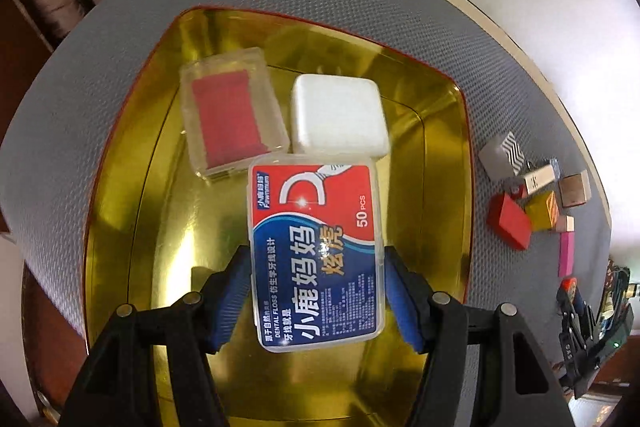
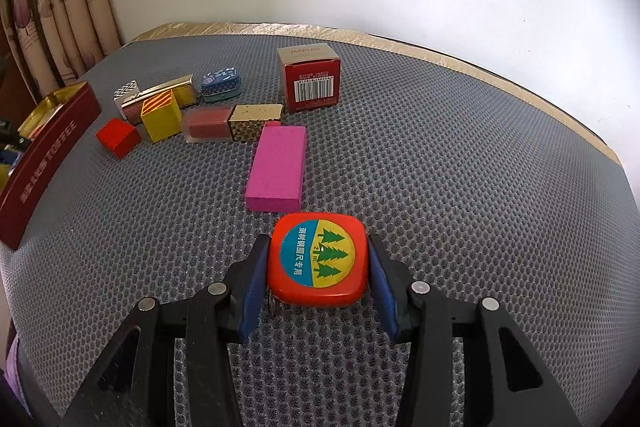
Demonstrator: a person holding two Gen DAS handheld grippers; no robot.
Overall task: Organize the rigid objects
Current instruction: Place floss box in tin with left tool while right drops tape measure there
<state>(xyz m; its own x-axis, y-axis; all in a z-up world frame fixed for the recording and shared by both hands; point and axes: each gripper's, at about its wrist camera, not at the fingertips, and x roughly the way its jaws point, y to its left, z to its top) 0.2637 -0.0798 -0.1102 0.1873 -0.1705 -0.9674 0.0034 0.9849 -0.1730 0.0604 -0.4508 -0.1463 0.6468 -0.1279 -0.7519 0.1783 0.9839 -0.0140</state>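
The left gripper (image 1: pixel 318 297), pinching the floss box (image 1: pixel 316 255) above the gold tray (image 1: pixel 440 155), could knock the white box (image 1: pixel 339 115) ahead when lowering.

The left gripper (image 1: pixel 316 295) is being pointed steeply down, jaws clamped; the right gripper (image 2: pixel 318 281) is being held clamped too.

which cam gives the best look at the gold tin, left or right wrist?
Left wrist. It looks almost straight down into the gold tin, showing its floor, the clear case with red insert and the white box inside. The right wrist view shows only its dark red outer wall and a sliver of gold rim at the left edge.
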